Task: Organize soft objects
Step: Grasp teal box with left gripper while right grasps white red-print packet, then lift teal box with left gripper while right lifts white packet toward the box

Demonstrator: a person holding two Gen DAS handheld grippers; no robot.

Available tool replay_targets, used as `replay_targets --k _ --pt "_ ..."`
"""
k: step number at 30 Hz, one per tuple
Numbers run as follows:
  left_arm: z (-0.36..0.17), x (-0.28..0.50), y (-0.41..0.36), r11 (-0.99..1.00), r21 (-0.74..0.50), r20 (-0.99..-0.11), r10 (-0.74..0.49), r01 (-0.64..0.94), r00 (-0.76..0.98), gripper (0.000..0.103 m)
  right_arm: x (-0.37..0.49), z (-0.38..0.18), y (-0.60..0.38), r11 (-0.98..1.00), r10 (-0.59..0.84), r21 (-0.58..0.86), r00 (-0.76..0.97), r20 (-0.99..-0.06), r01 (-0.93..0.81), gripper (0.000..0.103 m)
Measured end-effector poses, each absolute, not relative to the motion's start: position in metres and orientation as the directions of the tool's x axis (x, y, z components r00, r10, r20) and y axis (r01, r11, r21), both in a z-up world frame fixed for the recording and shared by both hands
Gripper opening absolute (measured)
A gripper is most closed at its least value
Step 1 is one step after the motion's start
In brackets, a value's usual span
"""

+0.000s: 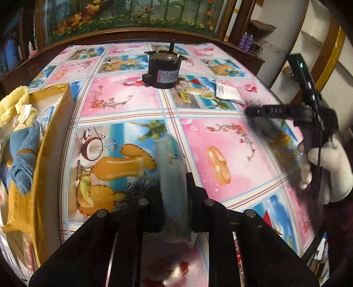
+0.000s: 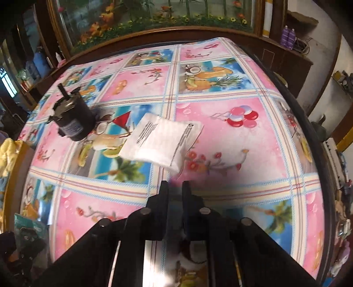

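Observation:
My left gripper (image 1: 174, 187) is shut on a pale blue-grey soft packet (image 1: 171, 167), held above the patterned tablecloth (image 1: 123, 97). A cardboard box (image 1: 53, 132) at the left holds a yellow cloth (image 1: 15, 99), a blue cloth (image 1: 24, 150) and a white pouch. A white soft pouch (image 2: 162, 141) lies on the cloth just beyond my right gripper (image 2: 175, 187), whose fingers are nearly together with nothing between them. The pouch also shows in the left wrist view (image 1: 228, 91), with the right gripper (image 1: 251, 110) near it.
A black motor (image 1: 164, 69) stands at the table's middle back; it also shows in the right wrist view (image 2: 71, 120). A gloved hand (image 1: 326, 167) holds the right gripper. A wooden cabinet with a floral picture (image 1: 132, 19) stands behind the table.

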State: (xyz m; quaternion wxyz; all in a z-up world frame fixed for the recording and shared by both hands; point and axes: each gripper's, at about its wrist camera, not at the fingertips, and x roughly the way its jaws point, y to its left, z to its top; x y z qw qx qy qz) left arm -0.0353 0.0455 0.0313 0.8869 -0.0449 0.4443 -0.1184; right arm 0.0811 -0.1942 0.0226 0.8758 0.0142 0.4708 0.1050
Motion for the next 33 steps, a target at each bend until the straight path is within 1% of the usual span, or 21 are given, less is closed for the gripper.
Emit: replay_targets --k 4,7,8,9,10,11,12,14,16,17,19,20,22,24,26,27,29,30,31,32,33 --pt "0.042 -0.043 0.05 0.958 -0.231 -0.753 -0.286 0.169 0.593 0.014 0.07 0.024 -0.194 0.964 0.253 0.172 0.518 -0.817 -0.201 0.009" --pt "0.043 -0.042 0.055 0.95 -0.264 -0.743 -0.31 0.166 0.593 0.014 0.073 0.029 -0.207 0.935 0.353 0.299 0.525 -0.775 -0.189 0.011" --pt "0.041 -0.041 0.056 0.951 -0.265 -0.745 -0.308 0.162 0.591 0.014 0.075 0.033 -0.211 0.933 0.357 0.311 0.539 -0.763 -0.178 0.017" --pt "0.039 -0.04 0.057 0.952 -0.265 -0.749 -0.305 0.156 0.589 0.014 0.078 0.036 -0.212 0.938 0.346 0.306 0.549 -0.761 -0.166 0.034" --pt "0.037 -0.038 0.058 0.951 -0.271 -0.753 -0.307 0.151 0.582 0.014 0.082 0.039 -0.212 0.944 0.326 0.292 0.558 -0.764 -0.152 0.047" --pt "0.034 -0.037 0.06 0.948 -0.282 -0.754 -0.314 0.148 0.577 0.014 0.087 0.043 -0.212 0.949 0.312 0.281 0.566 -0.763 -0.145 0.069" --pt "0.032 -0.035 0.061 0.946 -0.291 -0.757 -0.318 0.141 0.571 0.014 0.091 0.045 -0.211 0.95 0.309 0.277 0.573 -0.759 -0.145 0.076" --pt "0.028 -0.033 0.063 0.947 -0.295 -0.764 -0.314 0.128 0.564 0.019 0.105 0.048 -0.208 0.951 0.304 0.277 0.567 -0.765 -0.136 0.076" --pt "0.023 -0.028 0.064 0.947 -0.3 -0.774 -0.313 0.118 0.55 0.033 0.119 0.045 -0.205 0.95 0.307 0.287 0.537 -0.786 -0.124 0.076" --pt "0.022 -0.026 0.065 0.948 -0.297 -0.778 -0.308 0.111 0.548 0.033 0.128 0.043 -0.202 0.95 0.307 0.288 0.525 -0.794 -0.119 0.076" --pt "0.024 -0.025 0.062 0.953 -0.279 -0.777 -0.294 0.115 0.556 0.044 0.142 0.04 -0.193 0.958 0.284 0.261 0.51 -0.812 -0.116 0.076" --pt "0.024 -0.024 0.06 0.955 -0.27 -0.779 -0.29 0.121 0.556 0.047 0.15 0.038 -0.187 0.963 0.269 0.239 0.498 -0.824 -0.124 0.076" --pt "0.024 -0.023 0.054 0.96 -0.245 -0.781 -0.278 0.135 0.559 0.058 0.163 0.033 -0.172 0.971 0.236 0.186 0.468 -0.852 -0.151 0.076" --pt "0.023 -0.024 0.044 0.97 -0.191 -0.786 -0.241 0.147 0.569 0.062 0.17 0.027 -0.16 0.977 0.184 0.113 0.451 -0.873 -0.18 0.078" --pt "0.021 -0.025 0.033 0.981 -0.112 -0.786 -0.186 0.16 0.589 0.062 0.17 0.024 -0.147 0.976 0.12 0.021 0.45 -0.885 -0.219 0.079" --pt "0.02 -0.026 0.03 0.983 -0.084 -0.784 -0.167 0.164 0.598 0.061 0.166 0.023 -0.141 0.971 0.103 -0.011 0.459 -0.883 -0.239 0.079" --pt "0.02 -0.027 0.029 0.979 -0.087 -0.776 -0.181 0.182 0.604 0.034 0.157 0.022 -0.136 0.966 0.114 -0.011 0.466 -0.878 -0.258 0.078" --pt "0.02 -0.026 0.031 0.973 -0.127 -0.776 -0.219 0.194 0.592 0.021 0.152 0.023 -0.136 0.965 0.122 -0.007 0.474 -0.872 -0.262 0.066" --pt "0.02 -0.026 0.034 0.967 -0.162 -0.778 -0.249 0.198 0.577 0.012 0.147 0.025 -0.134 0.961 0.137 -0.001 0.482 -0.865 -0.275 0.059" --pt "0.02 -0.027 0.036 0.963 -0.181 -0.776 -0.263 0.198 0.573 0.012 0.143 0.027 -0.133 0.959 0.145 0.001 0.486 -0.862 -0.284 0.04" --pt "0.021 -0.028 0.037 0.963 -0.185 -0.775 -0.265 0.195 0.574 0.012 0.139 0.028 -0.134 0.956 0.169 0.025 0.481 -0.86 -0.291 0.034"
